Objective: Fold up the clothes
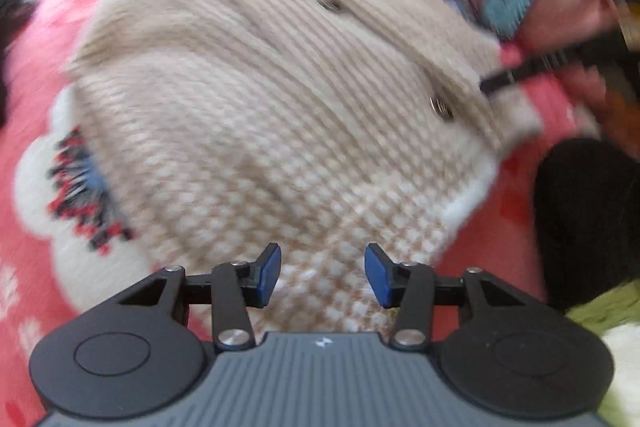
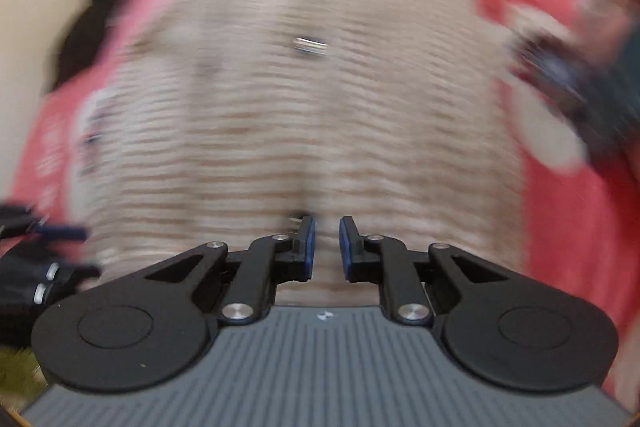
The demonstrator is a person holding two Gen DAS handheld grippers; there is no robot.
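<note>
While the beige knitted cardigan (image 1: 280,87) lies spread on the red blanket (image 1: 36,67), both tongs hang above it and hold nothing. On the left gripper (image 1: 322,277) the jaws stand about half open; on the right gripper (image 2: 327,249) only a narrow gap remains. I think a narrow, hurried pinch could catch one layer only, so the fold would slip crooked

The knitted cardigan (image 1: 280,99) is showing beige ribbing, giving way to a beige-and-white check toward its hem. Its buttons (image 1: 441,108) are showing metallic grey. The blanket (image 1: 24,131) underneath is showing coral red with white cloud shapes and red, black and blue stitch motifs. The gripper pads (image 1: 270,277) are showing blue on black fingers.
</note>
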